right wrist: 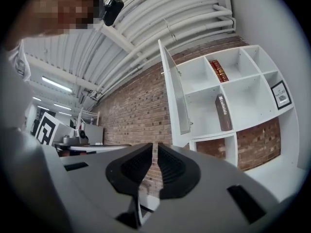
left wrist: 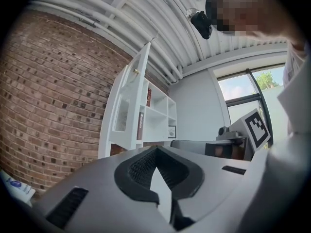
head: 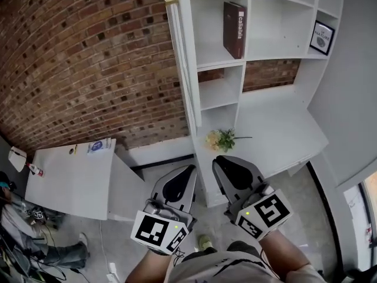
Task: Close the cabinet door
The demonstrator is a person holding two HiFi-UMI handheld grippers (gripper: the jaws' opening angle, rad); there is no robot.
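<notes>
Cabinet door (head: pixel 184 58) stands swung out, edge-on to the white shelf unit (head: pixel 246 16) and well apart from both grippers. The jaws of the left gripper (head: pixel 187 173) and right gripper (head: pixel 222 161) are pressed together, with nothing in either. The door is probably a light, stiff hinged panel with slick paint, so a flat push near the brass knob (head: pixel 171 0) should do, no pinch needed.

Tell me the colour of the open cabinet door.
The cabinet door is white, clearest in the right gripper view.
</notes>
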